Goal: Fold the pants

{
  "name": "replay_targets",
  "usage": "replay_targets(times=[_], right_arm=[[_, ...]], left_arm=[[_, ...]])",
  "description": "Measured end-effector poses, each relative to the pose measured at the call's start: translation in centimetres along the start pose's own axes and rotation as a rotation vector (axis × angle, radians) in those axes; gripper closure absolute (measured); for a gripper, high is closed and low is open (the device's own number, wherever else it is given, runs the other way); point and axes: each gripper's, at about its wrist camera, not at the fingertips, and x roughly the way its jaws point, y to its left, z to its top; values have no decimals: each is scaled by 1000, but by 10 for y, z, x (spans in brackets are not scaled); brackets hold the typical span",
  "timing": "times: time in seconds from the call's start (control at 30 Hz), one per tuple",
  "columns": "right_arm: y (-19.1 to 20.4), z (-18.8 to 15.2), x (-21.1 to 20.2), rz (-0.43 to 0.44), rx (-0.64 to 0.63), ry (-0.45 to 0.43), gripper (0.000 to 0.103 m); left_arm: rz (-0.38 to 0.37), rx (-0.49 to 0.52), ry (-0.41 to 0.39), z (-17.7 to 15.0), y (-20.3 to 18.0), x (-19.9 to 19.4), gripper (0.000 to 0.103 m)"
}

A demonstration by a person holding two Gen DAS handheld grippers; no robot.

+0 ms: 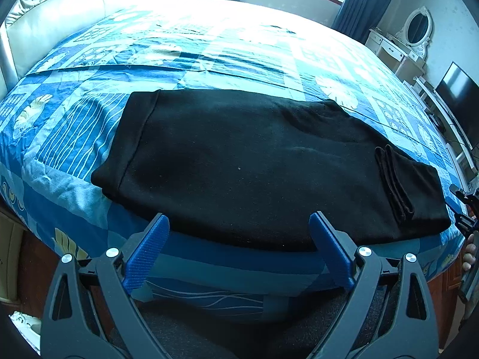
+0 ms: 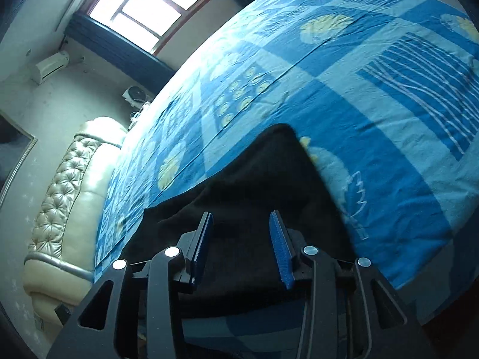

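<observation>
Black pants [image 1: 254,161] are laid lengthwise across the bed [image 1: 69,137], just ahead of the released, empty left gripper [image 1: 239,233]; the right gripper [image 2: 241,224] is parted, gripping nothing, over their end.

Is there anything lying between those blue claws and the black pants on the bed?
Nothing visible. The left claw hangs open at the near edge of the black pants, with only the blue bedspread beneath. The right claw is open above the same dark cloth, with nothing between its pads.
</observation>
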Motion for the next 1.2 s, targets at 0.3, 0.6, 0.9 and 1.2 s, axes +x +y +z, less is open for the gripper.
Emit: replay_targets(times=[0.3, 0.6, 0.9, 1.2], right_arm=[[66, -53, 116, 134, -82, 366, 63], [58, -59, 111, 189, -49, 335, 58], [59, -60, 117, 197, -38, 325, 58], [55, -62, 114, 191, -29, 308, 58]], left_arm=[[32, -41, -24, 8, 23, -6, 9], [6, -139, -9, 36, 93, 6, 9], [-251, -337, 125, 55, 184, 57, 9], [-571, -352, 222, 65, 172, 92, 21]])
